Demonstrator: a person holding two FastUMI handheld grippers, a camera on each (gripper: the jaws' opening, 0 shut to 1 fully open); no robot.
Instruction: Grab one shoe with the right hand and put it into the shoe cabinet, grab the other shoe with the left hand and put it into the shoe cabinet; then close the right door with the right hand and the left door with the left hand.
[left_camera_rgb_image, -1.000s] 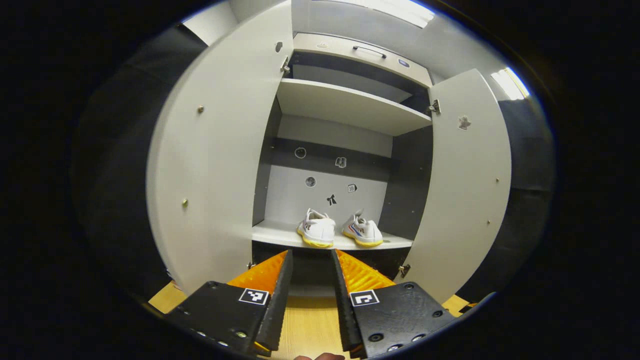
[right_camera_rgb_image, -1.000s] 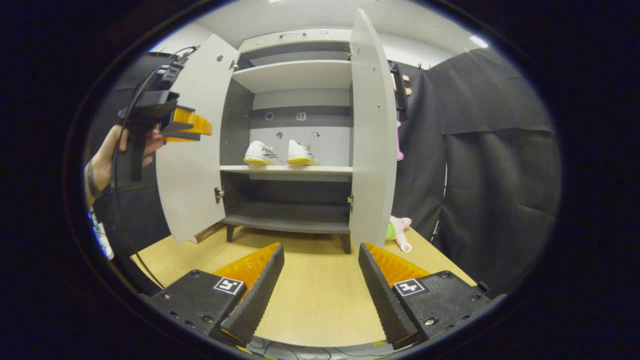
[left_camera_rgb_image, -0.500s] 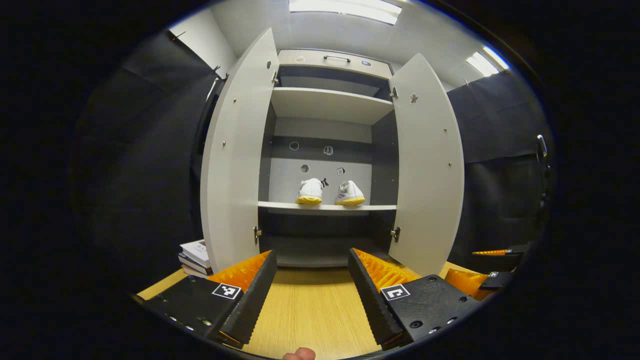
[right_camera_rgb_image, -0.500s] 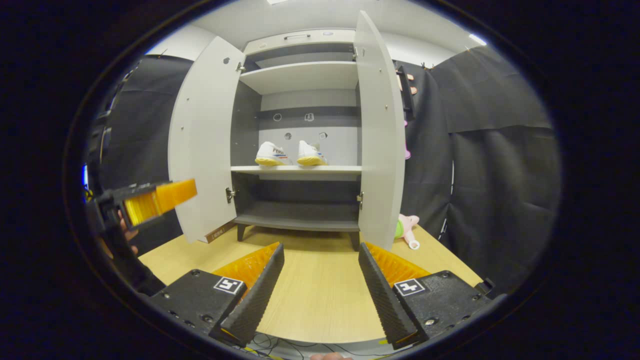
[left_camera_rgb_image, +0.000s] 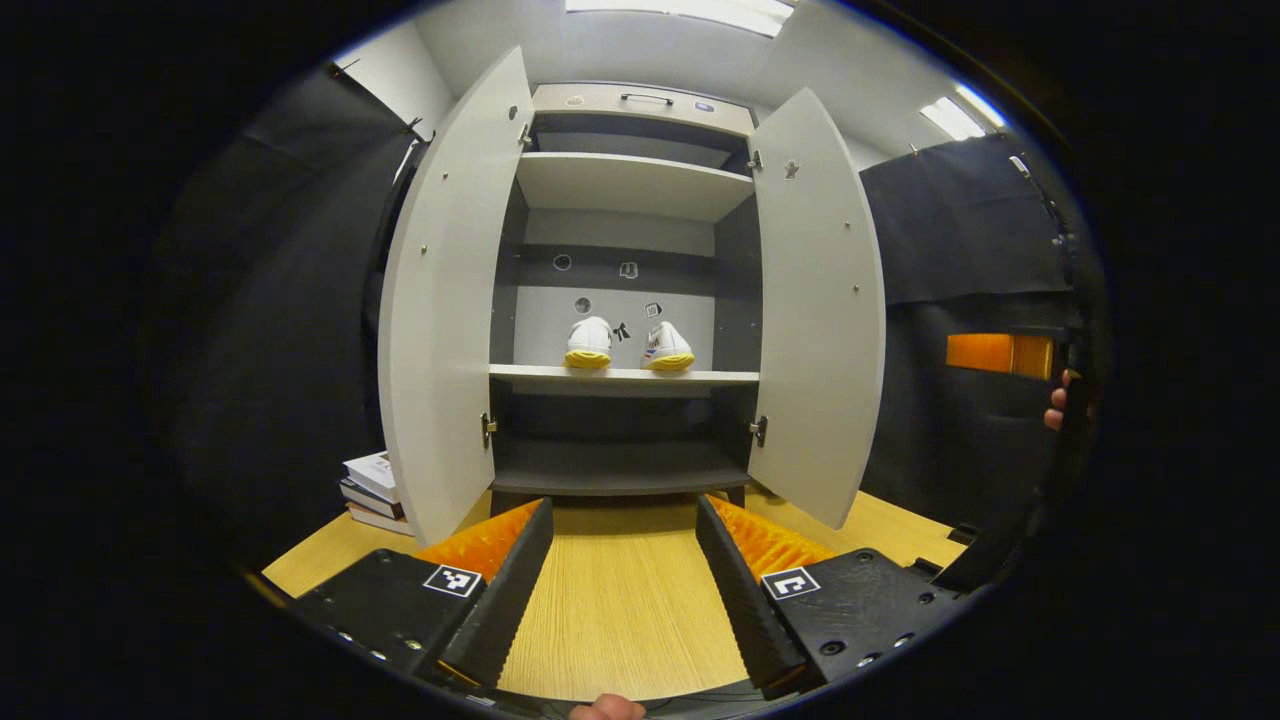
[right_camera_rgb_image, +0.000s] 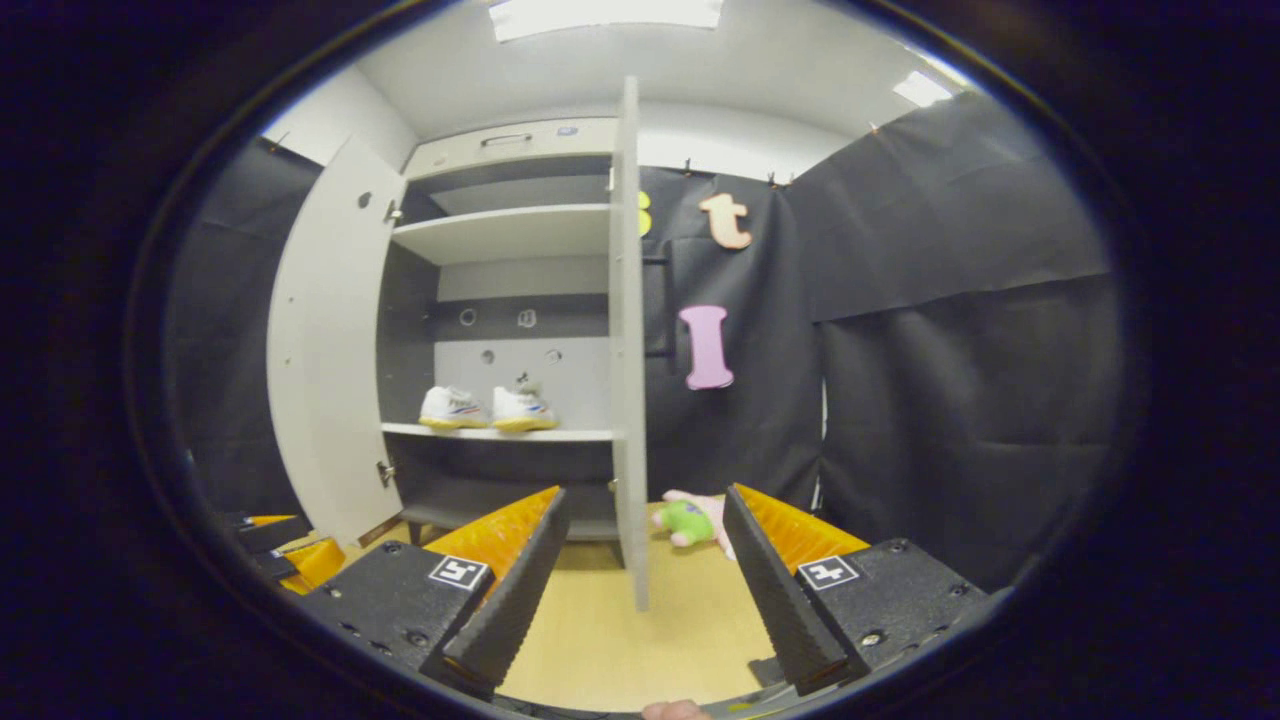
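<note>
Two white shoes with yellow soles stand side by side on the middle shelf of the grey shoe cabinet. Its left door and right door both stand wide open. My left gripper is open and empty, low over the wooden floor in front of the cabinet. My right gripper is open too. It faces the outer edge of the right door, which appears edge-on between its fingers but farther off. The shoes lie to the left of that door.
A stack of books lies on the floor beside the left door. A pink and green plush toy lies behind the right door. The right gripper, held by a hand, hovers right of the right door. Black cloth walls surround the cabinet.
My left gripper has drawn back and down from the shelf, away from the shoes. My right gripper has swung rightward and risen, now lined up with the right door's edge.
</note>
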